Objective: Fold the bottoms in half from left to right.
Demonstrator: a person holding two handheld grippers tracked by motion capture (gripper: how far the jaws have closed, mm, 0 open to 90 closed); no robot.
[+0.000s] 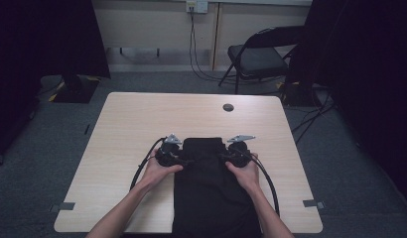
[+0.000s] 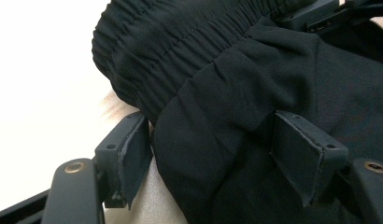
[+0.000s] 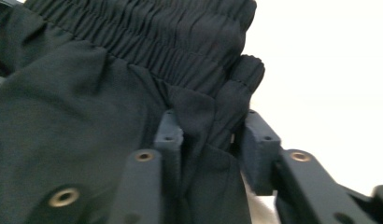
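Note:
A black garment (image 1: 211, 198) with a gathered elastic waistband (image 2: 180, 42) lies on the pale wooden table (image 1: 142, 119), its lower part hanging over the near edge. My left gripper (image 1: 184, 160) sits at the garment's left side near the waistband. Its jaws (image 2: 217, 149) stand wide apart with a fold of the cloth between them, not squeezed. My right gripper (image 1: 223, 157) is at the right side of the waistband (image 3: 147, 32). Its jaws (image 3: 210, 135) are drawn close on a bunched fold of the fabric. The right gripper's dark body (image 2: 320, 14) appears beyond the cloth in the left gripper view.
A round cable hole (image 1: 228, 107) lies at the table's far middle. A black folding chair (image 1: 258, 57) stands on the floor beyond the far right corner. Dark curtains hang at both sides. A black cable (image 1: 142, 163) loops from each gripper toward the near edge.

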